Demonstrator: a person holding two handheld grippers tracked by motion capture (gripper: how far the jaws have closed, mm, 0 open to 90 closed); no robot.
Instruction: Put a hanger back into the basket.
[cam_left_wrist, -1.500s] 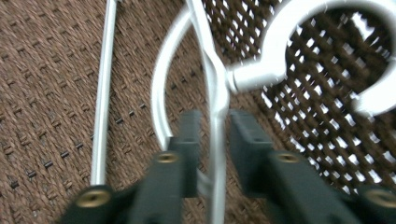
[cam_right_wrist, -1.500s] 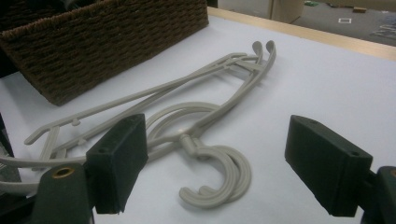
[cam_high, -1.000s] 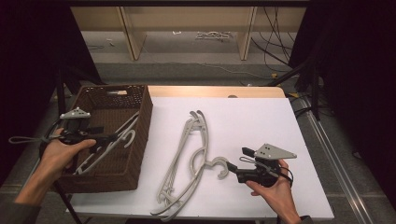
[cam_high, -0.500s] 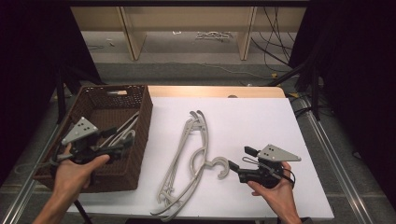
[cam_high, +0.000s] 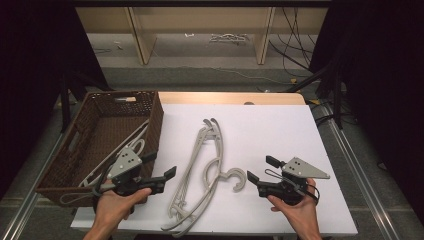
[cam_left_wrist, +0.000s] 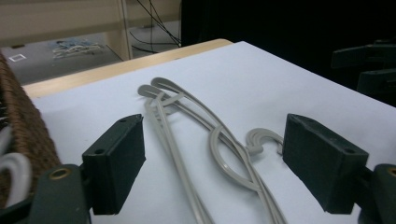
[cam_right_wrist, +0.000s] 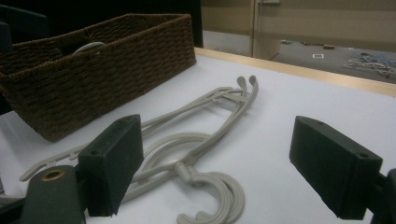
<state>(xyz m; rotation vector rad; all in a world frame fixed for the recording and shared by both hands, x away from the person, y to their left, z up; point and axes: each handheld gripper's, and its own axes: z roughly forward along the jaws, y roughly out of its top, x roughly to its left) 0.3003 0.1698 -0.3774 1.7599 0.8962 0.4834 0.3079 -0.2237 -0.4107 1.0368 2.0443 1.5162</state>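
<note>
Several grey plastic hangers (cam_high: 205, 170) lie tangled in the middle of the white table, hooks toward my right gripper. My left gripper (cam_high: 161, 166) hovers at the wicker basket's (cam_high: 156, 117) near right corner and points at the hangers (cam_left_wrist: 175, 158). Its jaws have just been opening, and no pad touches anything. My right gripper (cam_high: 262, 170) sits just right of the hooks (cam_right_wrist: 229, 98), low over the table. Its jaws have also just been opening and hold nothing. A white hanger (cam_high: 140, 132) lies inside the basket.
The brown basket (cam_right_wrist: 116, 60) stands along the table's left side, its wall close by my left gripper (cam_left_wrist: 219, 154). Beyond the table's far wooden edge (cam_high: 225, 97) are a floor with cables and shelf legs. Dark space flanks both sides.
My left gripper has come off the basket's left side, moving right and down to its near right corner, and its jaws have widened. The right hand has stayed in place.
</note>
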